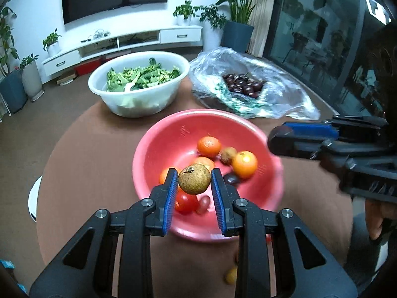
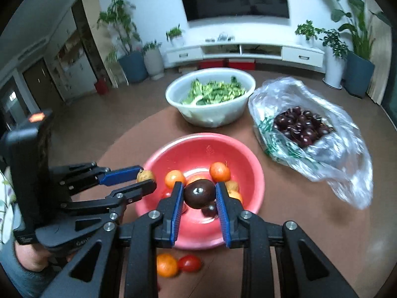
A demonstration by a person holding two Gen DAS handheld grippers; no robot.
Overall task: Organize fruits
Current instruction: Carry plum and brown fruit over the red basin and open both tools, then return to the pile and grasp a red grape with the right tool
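Note:
A pink bowl (image 1: 158, 149) sits on the brown table and holds several oranges (image 1: 209, 146), small tomatoes and brown fruits. My left gripper (image 1: 194, 180) is shut on a tan round fruit (image 1: 194, 178) and holds it over the bowl's near side. It also shows in the right wrist view (image 2: 146, 180). My right gripper (image 2: 199, 193) is shut on a dark purple fruit (image 2: 199, 193) over the pink bowl (image 2: 198, 149). In the left wrist view it (image 1: 281, 140) reaches in from the right, above the bowl's rim.
A white bowl of greens (image 1: 139, 82) stands behind the pink bowl. A clear plastic bag of dark fruits (image 1: 245, 84) lies at the back right. An orange (image 2: 166, 264) and a tomato (image 2: 189, 263) lie on the table in front of the pink bowl.

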